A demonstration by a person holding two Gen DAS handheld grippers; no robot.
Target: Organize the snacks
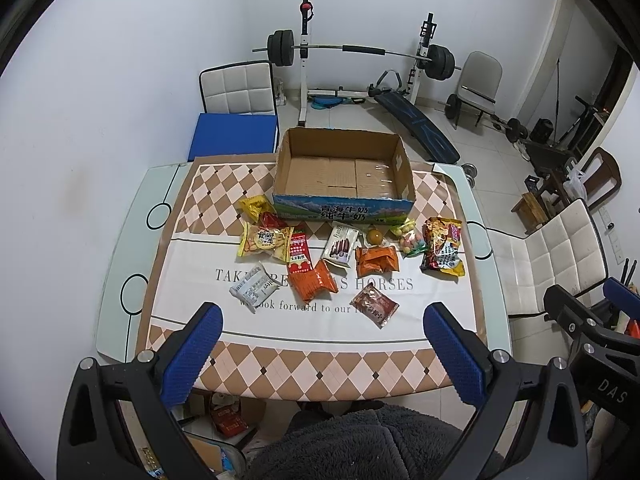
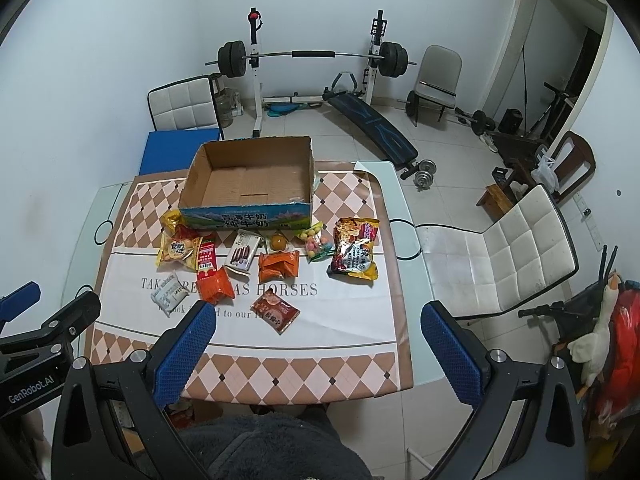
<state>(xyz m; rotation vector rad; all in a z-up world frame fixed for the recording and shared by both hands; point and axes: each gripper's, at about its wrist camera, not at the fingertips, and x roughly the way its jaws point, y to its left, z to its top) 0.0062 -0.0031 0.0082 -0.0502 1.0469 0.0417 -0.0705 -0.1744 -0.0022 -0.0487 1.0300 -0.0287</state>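
Both tools were spread wide and held nothing: the left tool (image 1: 323, 354) and right tool (image 2: 319, 354) hung above the counter's (image 1: 120, 280) near edge. The snacks (image 1: 344, 256) lay ahead of them, just before the open box (image 1: 344, 208).

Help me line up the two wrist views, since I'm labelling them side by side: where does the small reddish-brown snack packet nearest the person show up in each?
Left wrist view: the reddish-brown packet lies right of centre on the white band of the tablecloth, alone, nearest the camera.
Right wrist view: the same packet lies left of centre, between the open fingers.
Shared landmark: the open cardboard box behind the snacks.
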